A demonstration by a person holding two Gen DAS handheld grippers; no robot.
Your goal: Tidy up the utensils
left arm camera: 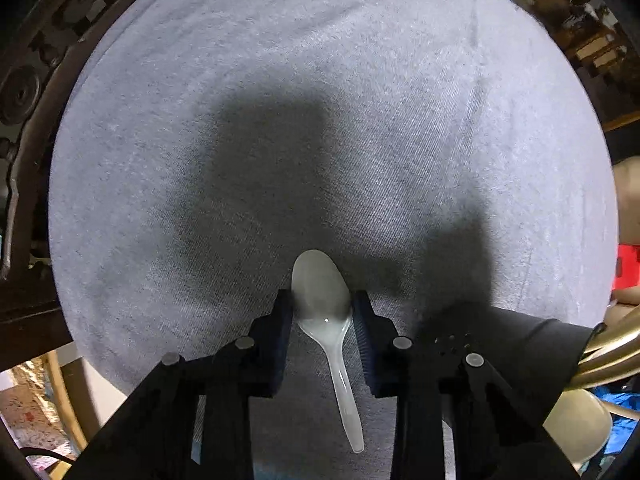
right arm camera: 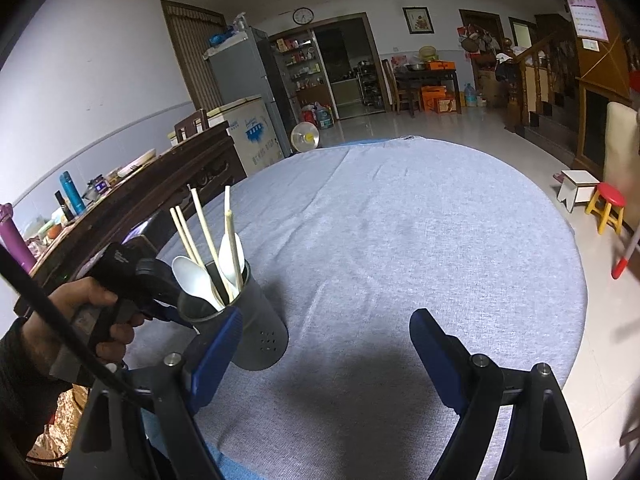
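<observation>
Left wrist view looks steeply down, close over the bench point(left arm camera: 320, 120); right wrist view faces level across it toward the room.

You have one clear plastic spoon point(left arm camera: 322, 300) between the left gripper's point(left arm camera: 322, 312) two blue pads. In the right wrist view you see one dark perforated holder point(right arm camera: 256, 332) on the grey cloth. It holds two white spoons point(right arm camera: 196, 276) and, as far as you can count, five pale chopsticks point(right arm camera: 206, 236), though where they cross you cannot be sure. You have two grippers in all; the right gripper point(right arm camera: 324, 344) carries nothing.
</observation>
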